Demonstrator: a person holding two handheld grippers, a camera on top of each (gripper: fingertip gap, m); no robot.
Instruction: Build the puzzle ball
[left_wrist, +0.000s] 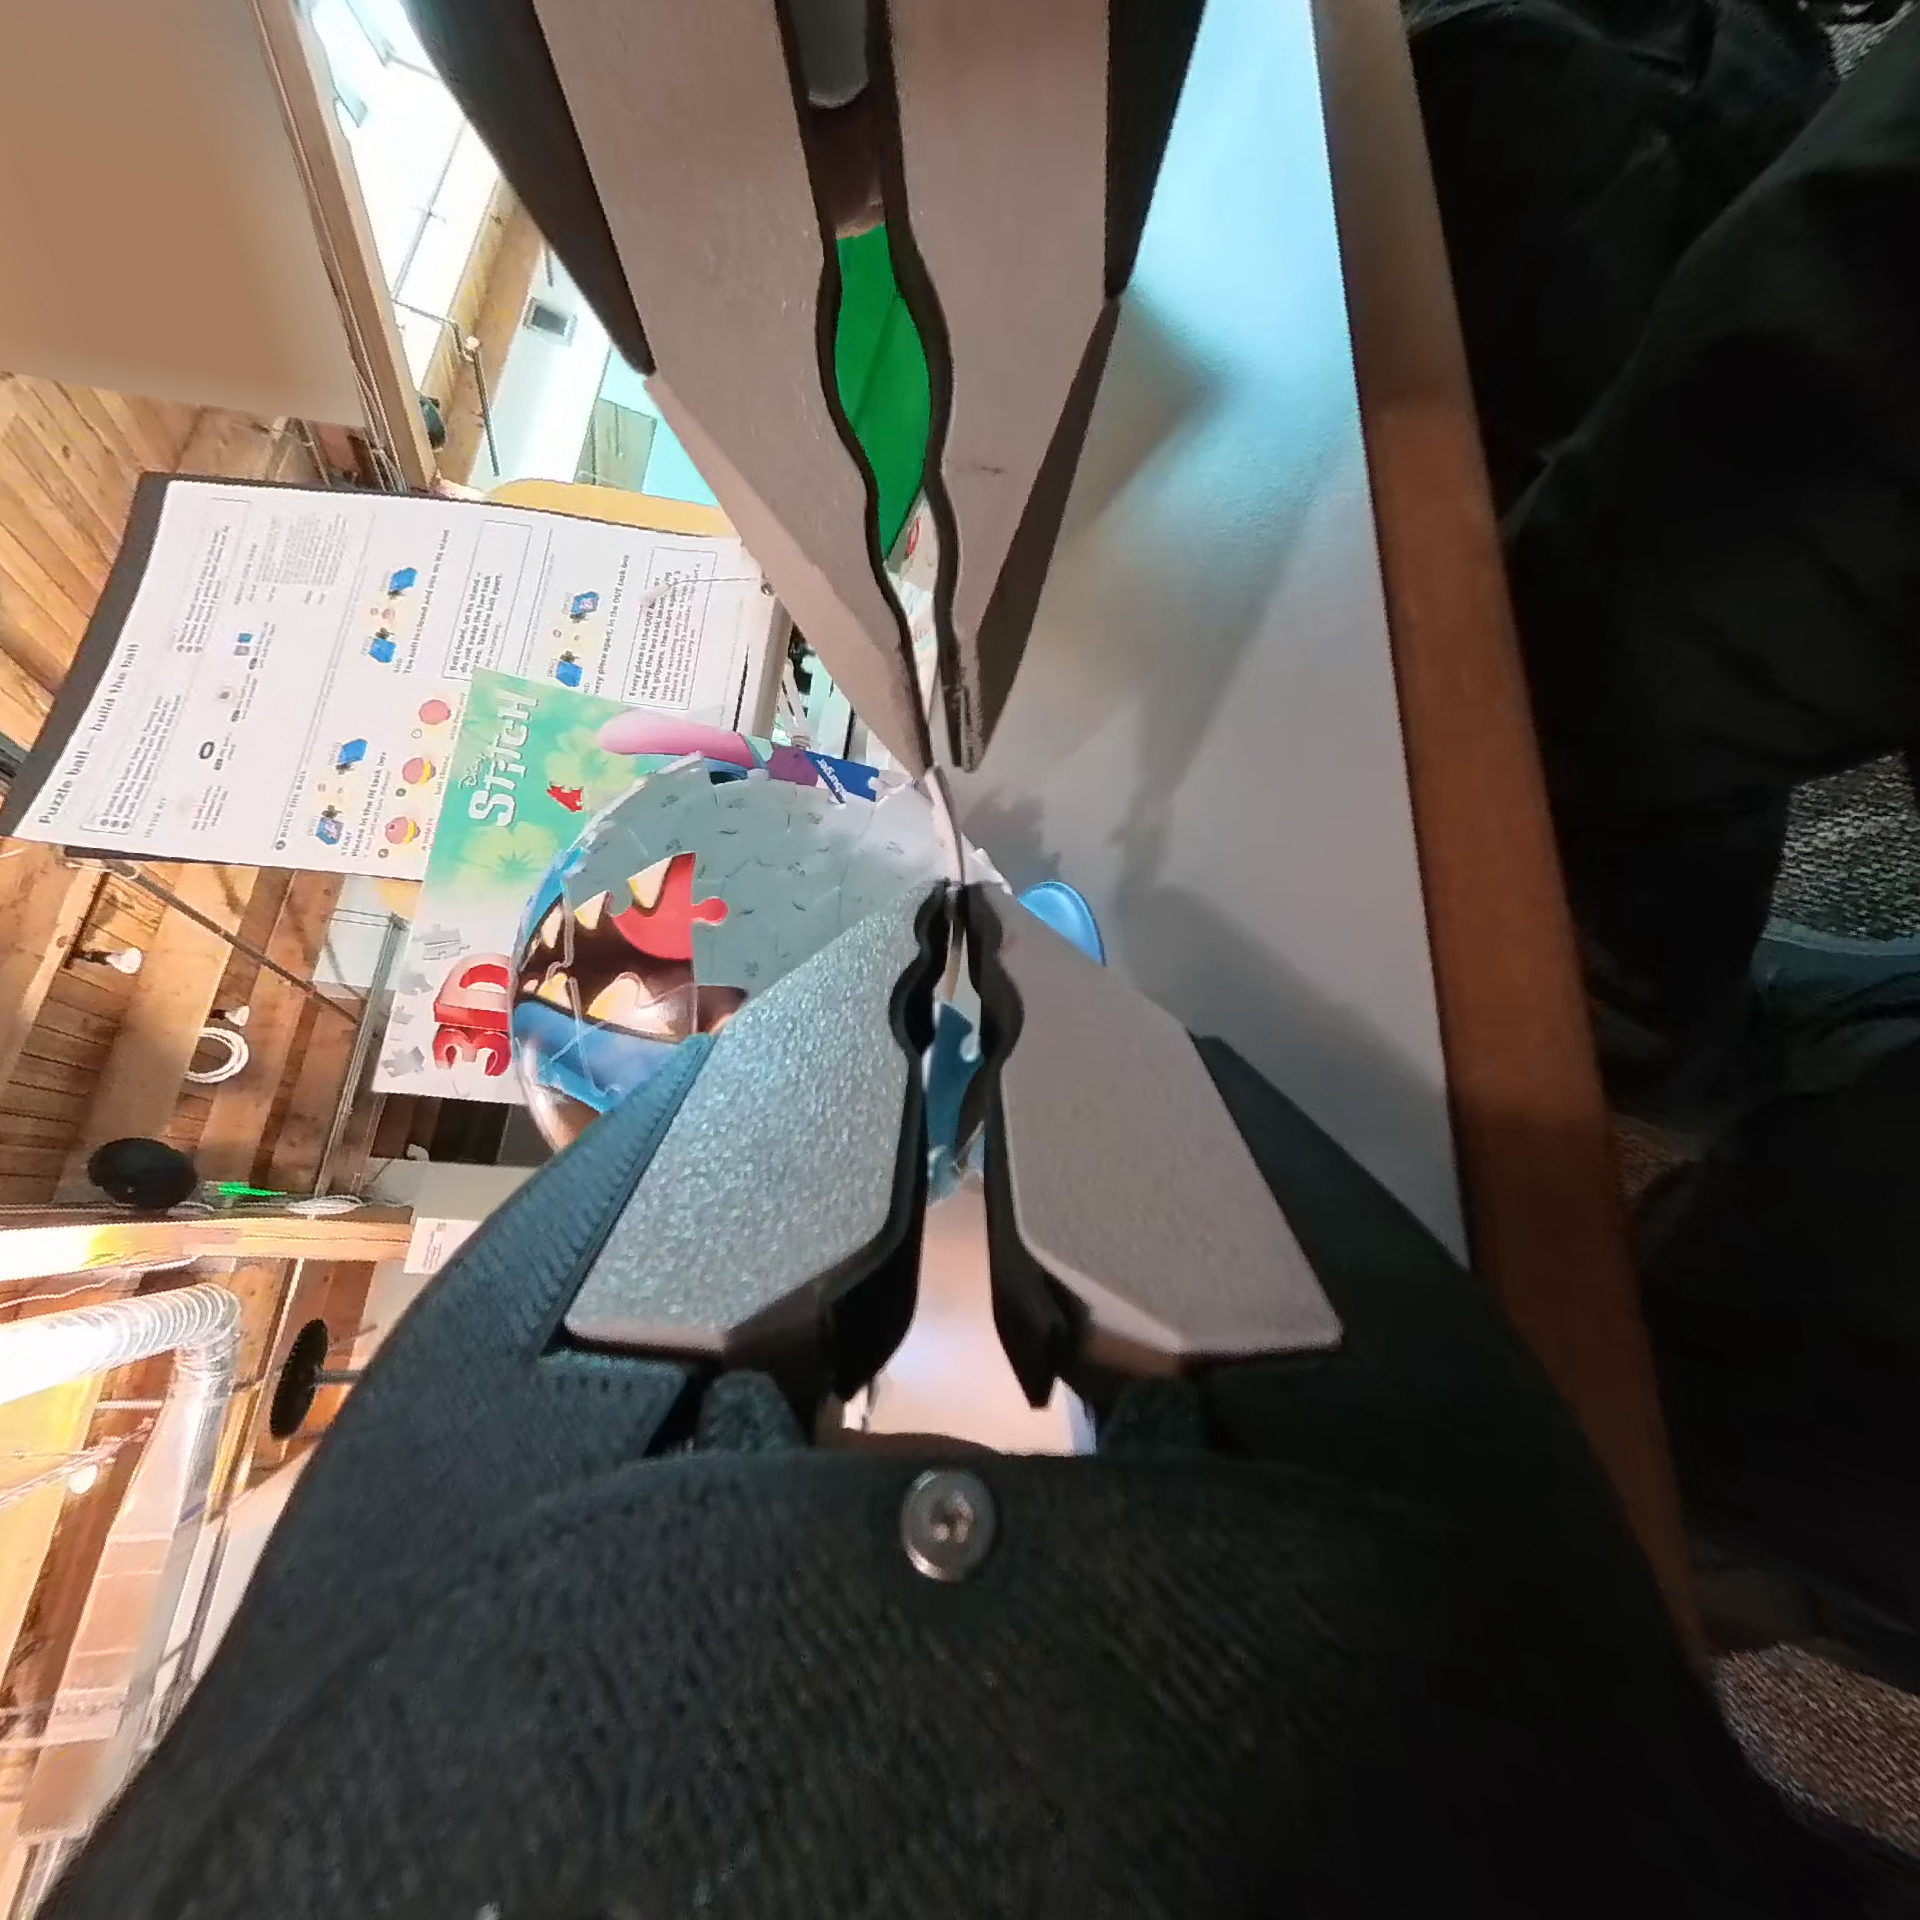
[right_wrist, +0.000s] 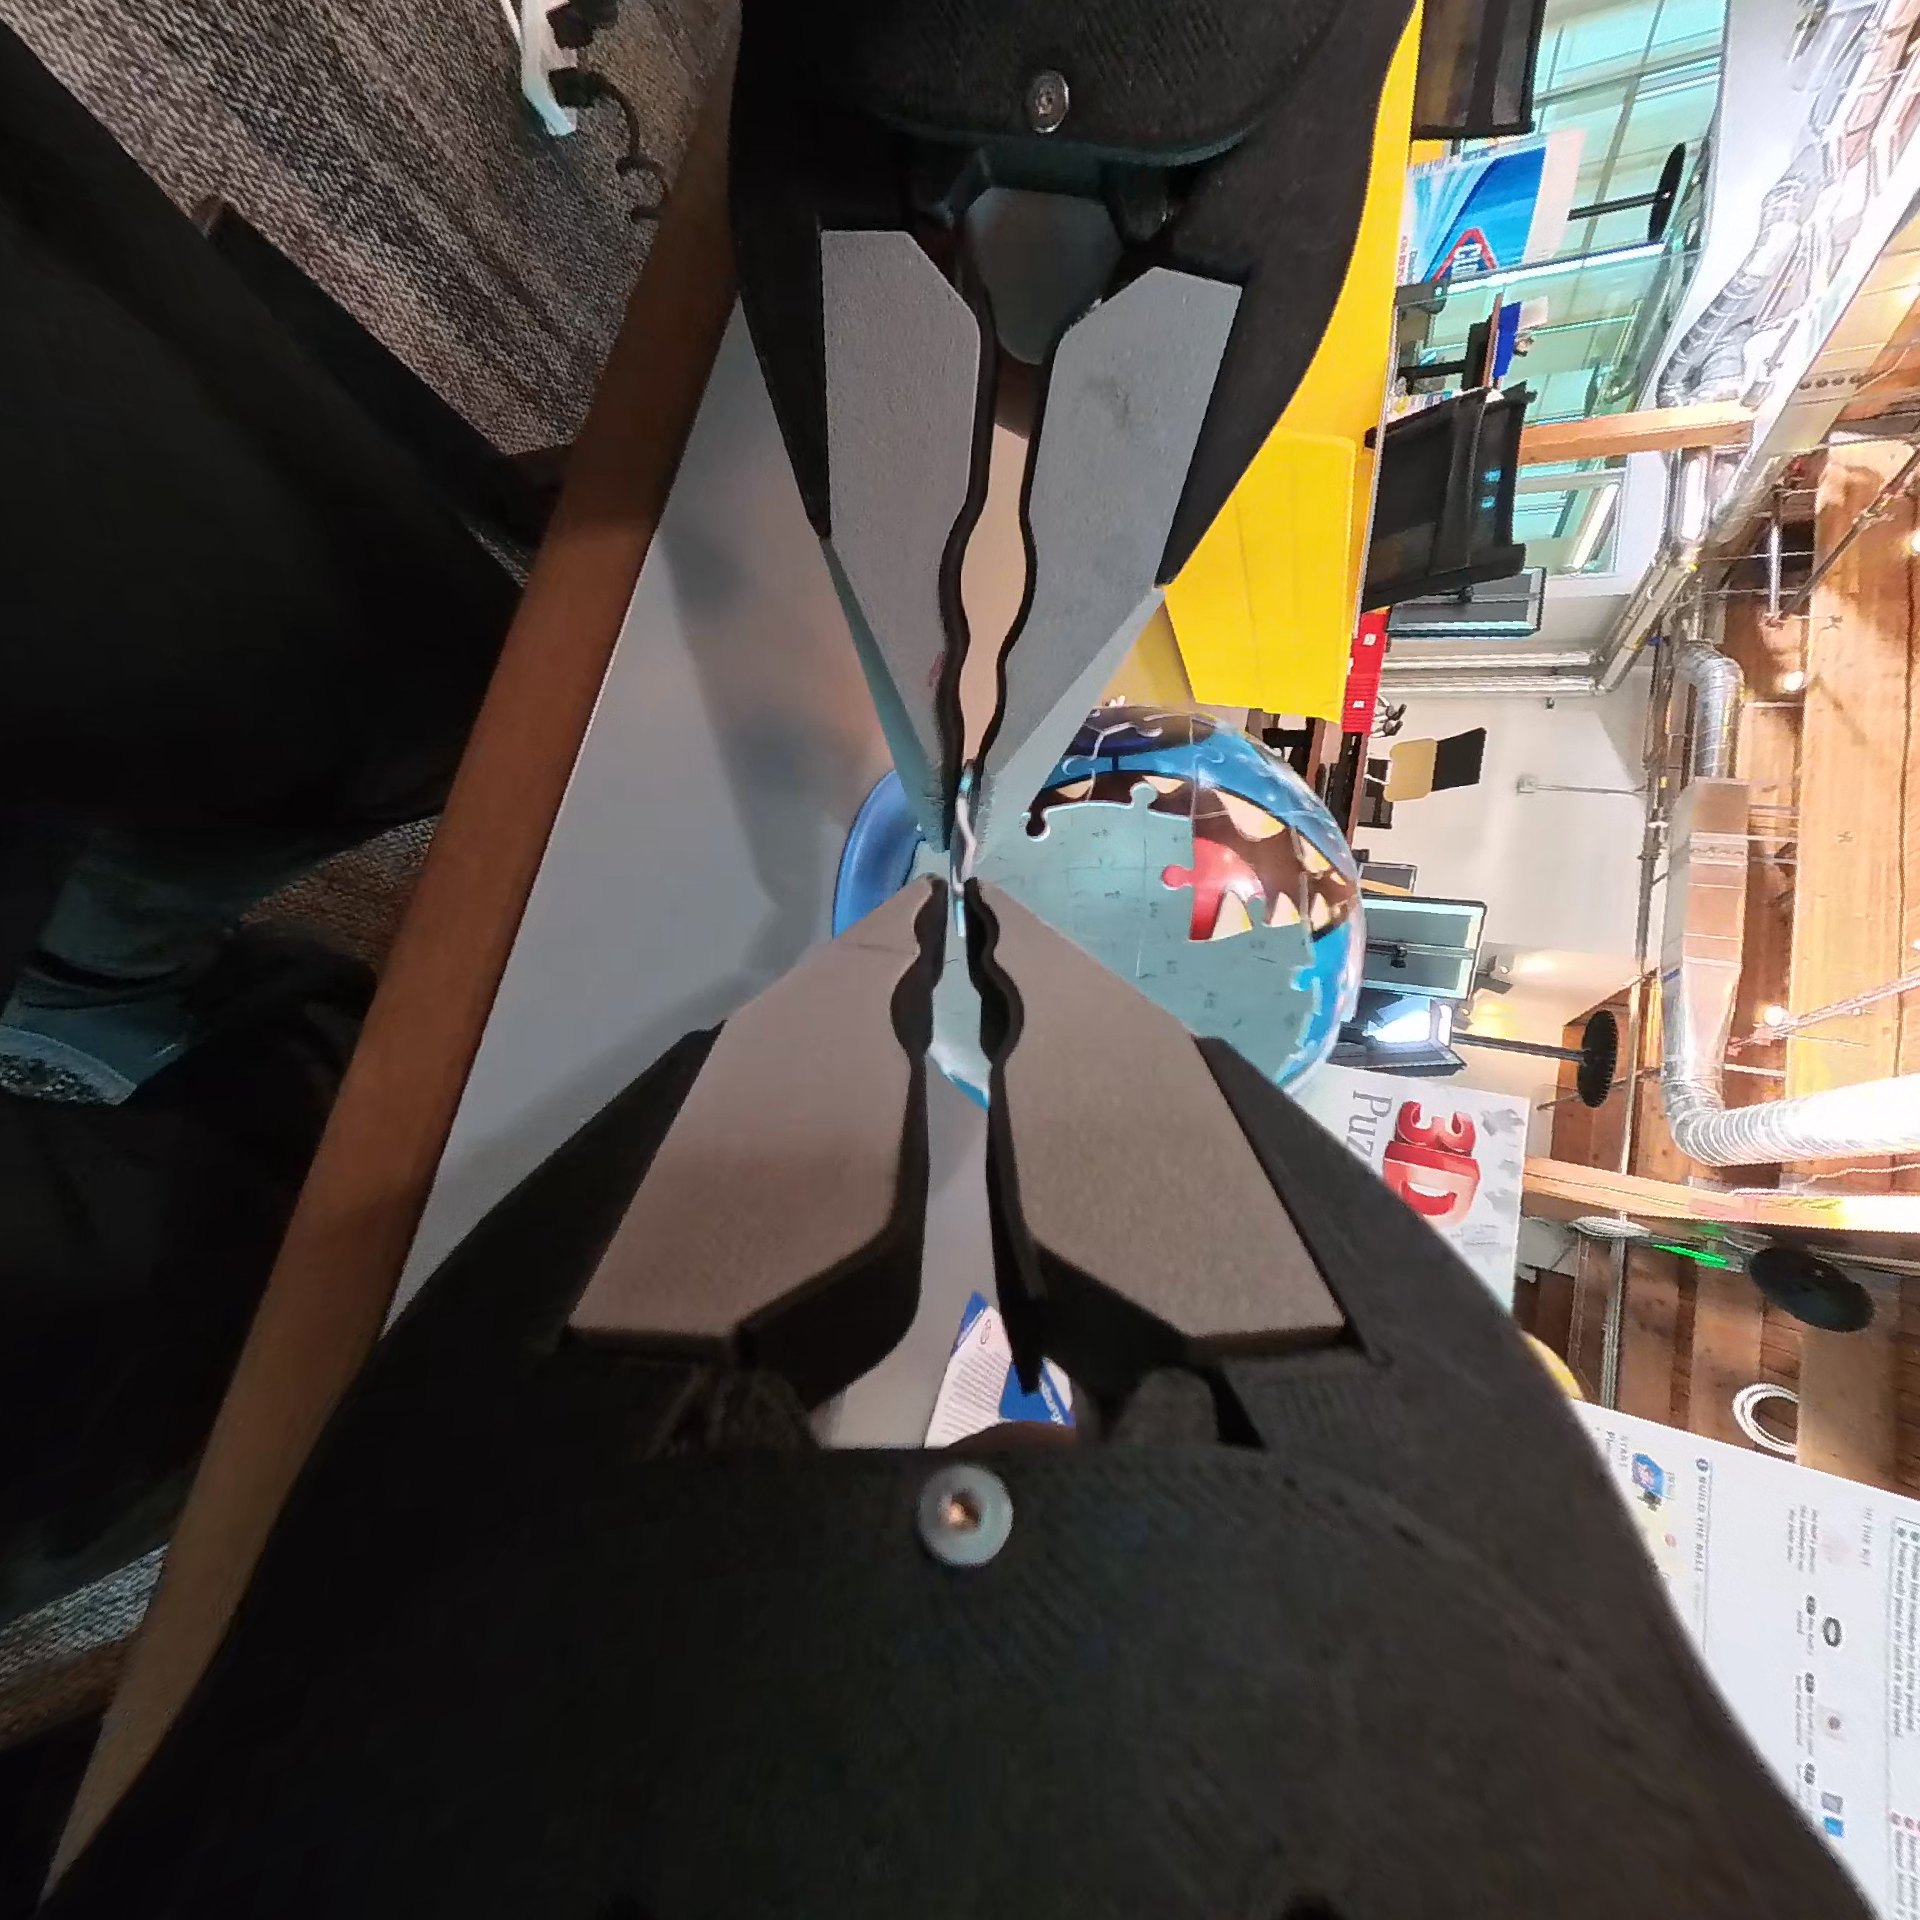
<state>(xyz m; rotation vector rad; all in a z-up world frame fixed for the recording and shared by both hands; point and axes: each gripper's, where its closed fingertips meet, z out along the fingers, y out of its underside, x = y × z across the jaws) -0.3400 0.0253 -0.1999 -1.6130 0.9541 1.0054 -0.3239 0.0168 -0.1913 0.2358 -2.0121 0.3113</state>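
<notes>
The partly built puzzle ball (left_wrist: 727, 914) sits on a blue stand (left_wrist: 1060, 920) on the white table. Grey piece backs and a printed mouth with teeth and a red tongue show on it. My left gripper (left_wrist: 951, 904) and my right gripper (left_wrist: 940, 769) meet tip to tip at the ball's rim. A thin puzzle piece (left_wrist: 954, 831) runs edge-on through both pairs of tips, and both are shut on it. In the right wrist view the ball (right_wrist: 1153, 904) and stand (right_wrist: 873, 862) lie just behind my right gripper (right_wrist: 956, 894), with my left gripper (right_wrist: 961, 821) opposite.
The puzzle box (left_wrist: 499, 831) stands behind the ball, and an instruction sheet (left_wrist: 343, 665) is propped farther back. The table (left_wrist: 1247, 623) ends at a wooden edge (left_wrist: 1455, 727), with a person's dark clothing (left_wrist: 1714, 520) beyond. A blue-and-white leaflet (right_wrist: 987, 1371) lies under my right gripper.
</notes>
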